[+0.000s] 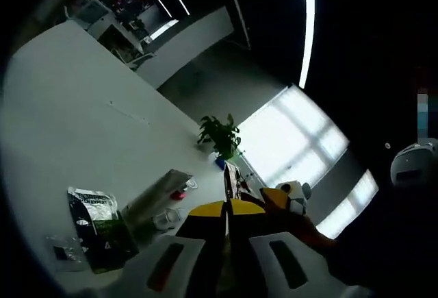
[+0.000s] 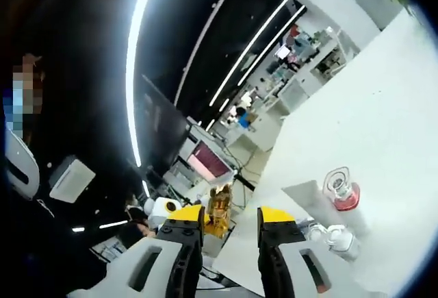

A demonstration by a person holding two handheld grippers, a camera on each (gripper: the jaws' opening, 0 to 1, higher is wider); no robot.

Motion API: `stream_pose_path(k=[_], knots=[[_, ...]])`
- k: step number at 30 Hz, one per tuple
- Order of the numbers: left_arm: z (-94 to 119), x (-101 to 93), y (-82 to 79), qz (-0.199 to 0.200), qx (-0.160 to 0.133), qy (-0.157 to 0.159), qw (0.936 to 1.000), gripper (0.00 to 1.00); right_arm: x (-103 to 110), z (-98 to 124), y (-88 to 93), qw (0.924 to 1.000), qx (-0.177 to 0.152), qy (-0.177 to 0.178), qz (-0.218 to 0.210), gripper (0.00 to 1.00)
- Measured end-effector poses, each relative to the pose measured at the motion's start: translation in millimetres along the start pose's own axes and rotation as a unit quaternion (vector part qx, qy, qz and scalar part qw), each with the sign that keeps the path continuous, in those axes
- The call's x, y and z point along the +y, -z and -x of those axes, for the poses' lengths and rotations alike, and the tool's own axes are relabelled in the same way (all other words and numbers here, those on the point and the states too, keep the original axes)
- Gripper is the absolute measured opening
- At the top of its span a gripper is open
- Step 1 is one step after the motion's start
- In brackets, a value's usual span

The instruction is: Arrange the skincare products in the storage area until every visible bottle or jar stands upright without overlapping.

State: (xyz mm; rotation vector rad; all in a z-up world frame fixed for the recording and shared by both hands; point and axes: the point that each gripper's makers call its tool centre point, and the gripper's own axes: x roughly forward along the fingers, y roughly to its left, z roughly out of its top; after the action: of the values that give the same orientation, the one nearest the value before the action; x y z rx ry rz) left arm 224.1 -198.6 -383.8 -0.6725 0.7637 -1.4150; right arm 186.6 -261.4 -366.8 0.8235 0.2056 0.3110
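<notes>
At the bottom centre of the left gripper view, the left gripper (image 1: pixel 228 224) has its yellow-tipped jaws pressed together with nothing between them. Just beyond them, toward the lower left, a clear bottle (image 1: pixel 166 219) lies on the white table (image 1: pixel 75 113) beside a translucent tray (image 1: pixel 156 192) with a small red item (image 1: pixel 178 194) on it. A dark pouch (image 1: pixel 98 226) sits further left, and a green potted plant (image 1: pixel 220 136) stands at centre. In the right gripper view, the right gripper (image 2: pixel 230 228) at the bottom centre has its jaws parted, holding nothing. To the lower right, a clear bottle with a red base (image 2: pixel 341 190) stands upright on the table, and a small clear jar (image 2: pixel 340 238) sits near it, closer to the jaws.
</notes>
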Motion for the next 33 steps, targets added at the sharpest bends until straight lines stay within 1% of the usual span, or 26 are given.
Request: stream_pose_path(k=[2,5,9,12,13,14,15,17,19,24,26,28,32,33], knots=[[3.0,7.8,0.9,0.006,0.000,-0.009,0.9999,0.00,-1.9,-0.7,-0.6,1.0000,-0.001,0.001,0.007,0.27],[7.9,21.9,3.3,0.015,-0.001,-0.029,0.9995,0.00,-8.0,-1.2,-4.0,0.9992,-0.010,0.014,0.037,0.30],[14.3,38.7,8.0,0.021,0.005,-0.050,0.9985,0.00,-12.0,0.6,-3.9,0.9986,-0.010,0.018,0.049,0.33],[19.6,54.2,9.3,0.036,0.005,-0.066,0.9972,0.00,-18.3,4.3,-3.7,0.9970,-0.009,0.028,0.071,0.34],[22.7,63.7,7.9,0.041,0.002,-0.076,0.9963,0.00,-19.6,5.3,-3.9,0.9964,-0.010,0.030,0.079,0.35],[24.3,68.8,8.1,0.044,0.002,-0.081,0.9957,0.00,-21.5,6.6,-4.4,0.9955,-0.011,0.033,0.088,0.37],[25.6,74.6,9.6,0.046,0.005,-0.087,0.9951,0.00,-25.5,8.2,-5.2,0.9938,-0.011,0.044,0.102,0.40],[27.1,82.8,10.8,0.051,0.006,-0.095,0.9942,0.00,-28.8,9.8,-5.0,0.9912,-0.007,0.051,0.122,0.45],[28.4,91.6,12.5,0.055,0.009,-0.102,0.9932,0.00,-31.3,11.2,-3.3,0.9894,0.001,0.055,0.135,0.45],[30.9,112.0,17.3,0.062,0.022,-0.118,0.9908,0.00,-39.3,14.8,-2.6,0.9855,0.009,0.064,0.157,0.46],[31.9,120.6,18.6,0.066,0.025,-0.126,0.9895,0.00,-46.2,17.4,-1.6,0.9801,0.018,0.075,0.183,0.49],[35.4,132.6,17.8,0.072,0.026,-0.133,0.9881,0.00,-51.0,19.0,2.9,0.9760,0.032,0.080,0.200,0.53],[41.3,152.4,15.5,0.081,0.025,-0.145,0.9859,0.00,-55.2,20.6,8.6,0.9747,0.043,0.084,0.202,0.55],[42.5,158.0,16.5,0.081,0.027,-0.151,0.9849,0.00,-56.3,21.0,9.7,0.9744,0.044,0.085,0.203,0.56]])
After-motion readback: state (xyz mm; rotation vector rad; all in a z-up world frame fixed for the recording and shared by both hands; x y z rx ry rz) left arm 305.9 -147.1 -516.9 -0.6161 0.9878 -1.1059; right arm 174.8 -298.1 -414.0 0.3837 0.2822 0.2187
